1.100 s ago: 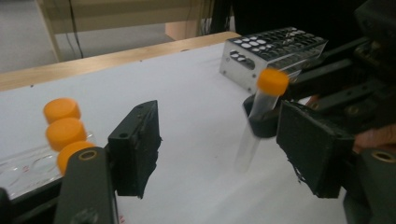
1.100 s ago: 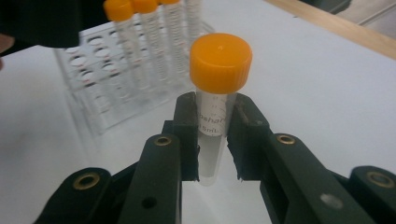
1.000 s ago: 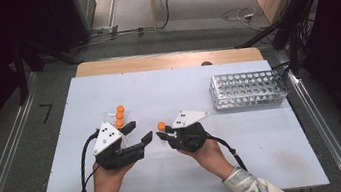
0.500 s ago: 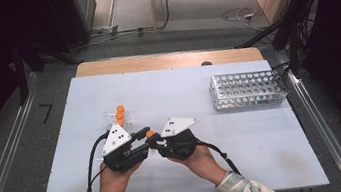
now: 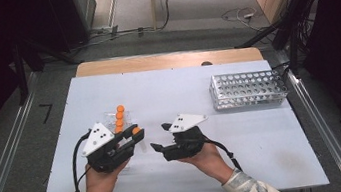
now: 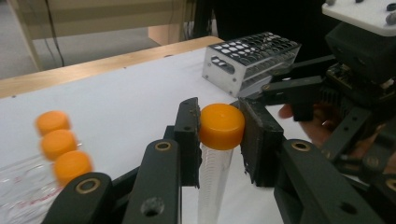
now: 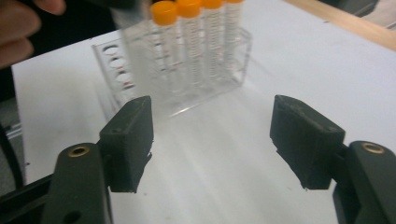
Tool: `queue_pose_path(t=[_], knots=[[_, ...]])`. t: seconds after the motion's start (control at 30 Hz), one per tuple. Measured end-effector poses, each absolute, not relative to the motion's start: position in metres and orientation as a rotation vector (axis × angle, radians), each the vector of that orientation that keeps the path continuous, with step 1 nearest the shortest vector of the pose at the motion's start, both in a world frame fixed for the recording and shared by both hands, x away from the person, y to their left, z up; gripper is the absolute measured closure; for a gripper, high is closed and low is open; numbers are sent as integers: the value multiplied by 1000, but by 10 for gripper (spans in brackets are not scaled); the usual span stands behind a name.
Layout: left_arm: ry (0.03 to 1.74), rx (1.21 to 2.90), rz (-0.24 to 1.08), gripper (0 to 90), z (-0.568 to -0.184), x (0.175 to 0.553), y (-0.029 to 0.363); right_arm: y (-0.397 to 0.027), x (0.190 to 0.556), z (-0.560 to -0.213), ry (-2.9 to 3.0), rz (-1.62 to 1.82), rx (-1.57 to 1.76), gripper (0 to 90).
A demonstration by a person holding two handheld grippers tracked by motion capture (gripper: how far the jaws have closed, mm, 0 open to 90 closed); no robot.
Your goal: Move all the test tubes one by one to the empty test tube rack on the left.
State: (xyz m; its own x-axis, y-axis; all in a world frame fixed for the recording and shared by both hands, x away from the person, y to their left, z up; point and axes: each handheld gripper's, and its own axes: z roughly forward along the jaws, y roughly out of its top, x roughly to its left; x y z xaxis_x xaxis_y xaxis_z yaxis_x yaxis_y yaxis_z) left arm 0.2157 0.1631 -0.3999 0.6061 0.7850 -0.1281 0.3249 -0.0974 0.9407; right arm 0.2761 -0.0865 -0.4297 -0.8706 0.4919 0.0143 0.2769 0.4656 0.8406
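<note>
A clear tube with an orange cap (image 6: 221, 122) hangs between the pads of my left gripper (image 6: 219, 142), whose jaws have just closed and are shut on the cap. In the high view this left gripper (image 5: 135, 135) holds the capped tube (image 5: 136, 130) beside a clear rack (image 5: 110, 117). That rack (image 7: 187, 79) holds three more orange-capped tubes (image 7: 164, 28). My right gripper (image 5: 160, 137) faces the left one a short way off. Its jaws have just been opening, and the right gripper (image 7: 212, 140) is open with nothing between them.
A metal tube rack (image 5: 248, 89) with many holes stands at the right rear of the white table (image 5: 182, 84), and the same metal rack (image 6: 252, 58) is beyond the held tube. A wooden strip edges the table's far side. Dark floor and cables lie beyond.
The right gripper, which carried the tube, met the left gripper in the middle. The tube is now in the left gripper; the right jaws have opened and the two have drawn apart.
</note>
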Motion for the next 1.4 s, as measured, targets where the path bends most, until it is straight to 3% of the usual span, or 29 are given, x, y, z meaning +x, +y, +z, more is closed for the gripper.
queue_pose_path(t=[0.53, 1.2, 1.33, 1.4], knots=[[1027, 1615, 634, 700, -398, 208, 204, -127, 285, -430, 2406, 1324, 788, 264], [1098, 1739, 693, 697, -438, 214, 187, -127, 285, -432, 2407, 1312, 785, 264], [1104, 1743, 702, 687, -441, 214, 186, -128, 285, -432, 2406, 1308, 793, 263], [1103, 1741, 700, 603, -441, 214, 186, -129, 286, -432, 2402, 1310, 796, 260]])
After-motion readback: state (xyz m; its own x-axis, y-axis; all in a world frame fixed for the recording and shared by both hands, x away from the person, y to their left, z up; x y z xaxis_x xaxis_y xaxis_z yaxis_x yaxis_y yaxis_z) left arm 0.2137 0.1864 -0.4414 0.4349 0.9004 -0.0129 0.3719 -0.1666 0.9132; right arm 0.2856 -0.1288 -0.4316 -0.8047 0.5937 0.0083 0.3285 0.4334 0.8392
